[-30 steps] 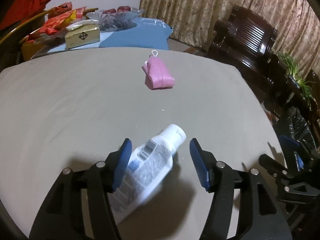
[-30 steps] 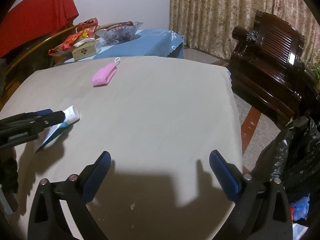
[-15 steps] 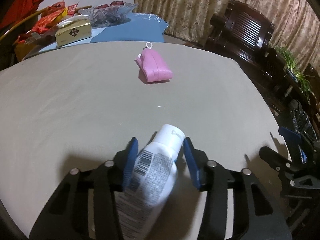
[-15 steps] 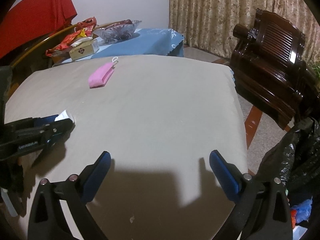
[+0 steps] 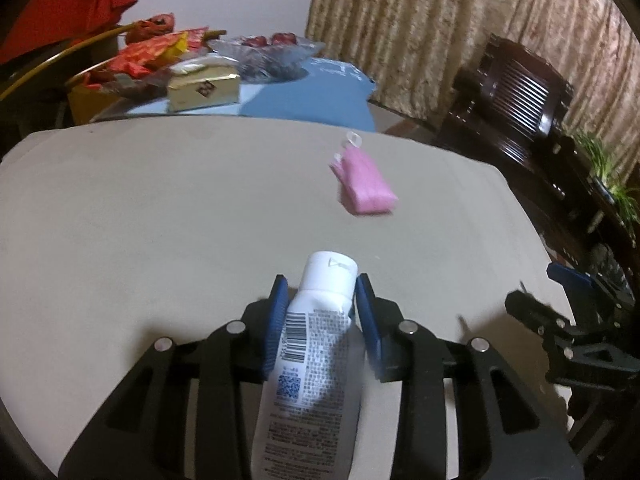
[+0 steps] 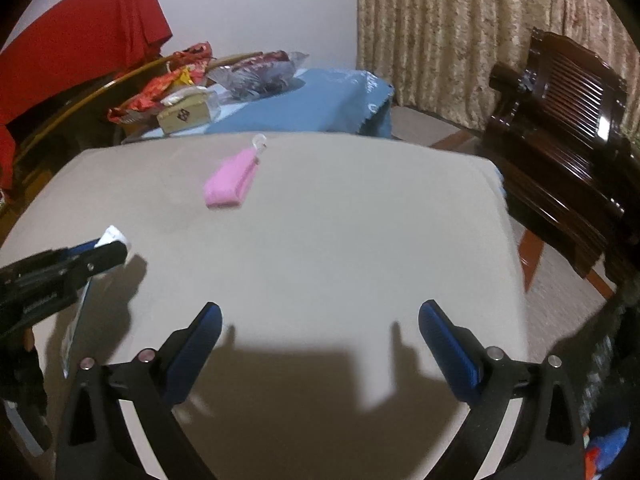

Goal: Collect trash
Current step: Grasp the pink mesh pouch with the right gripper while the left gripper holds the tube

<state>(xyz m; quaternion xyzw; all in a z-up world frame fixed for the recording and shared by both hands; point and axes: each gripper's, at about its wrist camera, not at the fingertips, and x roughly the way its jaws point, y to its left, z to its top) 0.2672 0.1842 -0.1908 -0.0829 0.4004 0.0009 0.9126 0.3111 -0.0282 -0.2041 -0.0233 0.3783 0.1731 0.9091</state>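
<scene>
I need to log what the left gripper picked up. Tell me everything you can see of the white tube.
The white tube is a squeezable plastic one with a broad white flip cap pointing away from the camera. Its body carries a barcode, a blue QR code and small print, some in red. It lies lengthwise between the blue pads of the left gripper, whose jaws have just been closing and now press its neck below the cap. It looks lifted off the beige tabletop; its flat tail runs back under the camera.

The white tube's (image 5: 316, 364) lower end is cut off below.
</scene>
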